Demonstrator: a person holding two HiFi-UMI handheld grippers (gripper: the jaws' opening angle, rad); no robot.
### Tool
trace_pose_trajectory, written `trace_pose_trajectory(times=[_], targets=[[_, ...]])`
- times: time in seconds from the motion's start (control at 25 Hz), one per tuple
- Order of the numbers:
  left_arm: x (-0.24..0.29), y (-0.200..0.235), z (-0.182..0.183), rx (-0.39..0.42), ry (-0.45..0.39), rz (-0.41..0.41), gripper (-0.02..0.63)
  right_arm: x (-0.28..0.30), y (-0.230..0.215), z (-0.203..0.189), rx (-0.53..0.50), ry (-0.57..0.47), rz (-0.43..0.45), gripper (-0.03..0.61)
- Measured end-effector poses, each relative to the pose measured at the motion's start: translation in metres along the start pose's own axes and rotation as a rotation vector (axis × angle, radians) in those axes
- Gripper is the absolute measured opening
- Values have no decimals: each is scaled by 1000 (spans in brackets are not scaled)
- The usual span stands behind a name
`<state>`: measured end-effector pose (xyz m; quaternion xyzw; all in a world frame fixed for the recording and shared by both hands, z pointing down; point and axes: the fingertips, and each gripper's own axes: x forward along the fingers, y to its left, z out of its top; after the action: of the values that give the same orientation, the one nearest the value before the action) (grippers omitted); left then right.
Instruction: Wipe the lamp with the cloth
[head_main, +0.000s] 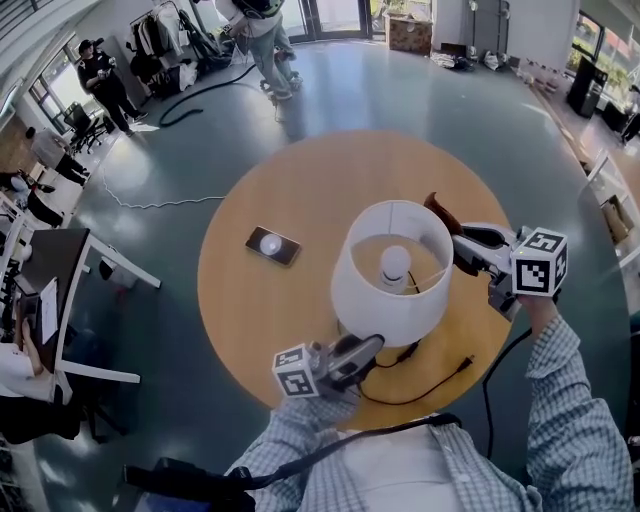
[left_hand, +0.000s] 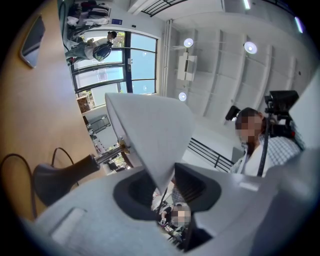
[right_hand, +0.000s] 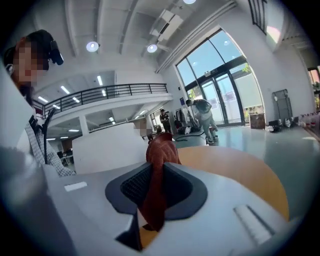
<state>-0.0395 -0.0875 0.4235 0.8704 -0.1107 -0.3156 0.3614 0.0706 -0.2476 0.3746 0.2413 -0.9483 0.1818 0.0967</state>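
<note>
Now: lamp (head_main: 370, 300) upright on table (head_main: 280, 180), phone (head_main: 272, 245) to its left. Left gripper (left_hand: 165, 192) clamped on lower rim of shade (left_hand: 150, 130). Right gripper (right_hand: 157, 192) pinching cloth (right_hand: 159, 170); cloth just beside shade's upper rim, right side, contact unclear.

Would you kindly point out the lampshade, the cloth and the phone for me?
lampshade (head_main: 385, 312): head view, outer wall.
cloth (right_hand: 159, 150): right gripper view, top fold.
phone (head_main: 273, 245): head view, screen centre.
</note>
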Motion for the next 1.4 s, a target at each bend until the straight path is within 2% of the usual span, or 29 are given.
trace_pose_trajectory(times=[0.32,0.6,0.96,1.12,1.4], targets=[[3,5,-4,5,12,2,112,46,-7,33,-131,145,154,66],[4,4,-5,2,16,0,110,86,19,62,-309,318,304,66],[3,5,-4,9,24,-2,112,140,76,71,-605,591,510,66],[3,4,-5,17,24,0,112,146,107,60,-784,723,592,66],[3,6,-3,22,23,5,112,149,158,46,-1063,778,700,66]])
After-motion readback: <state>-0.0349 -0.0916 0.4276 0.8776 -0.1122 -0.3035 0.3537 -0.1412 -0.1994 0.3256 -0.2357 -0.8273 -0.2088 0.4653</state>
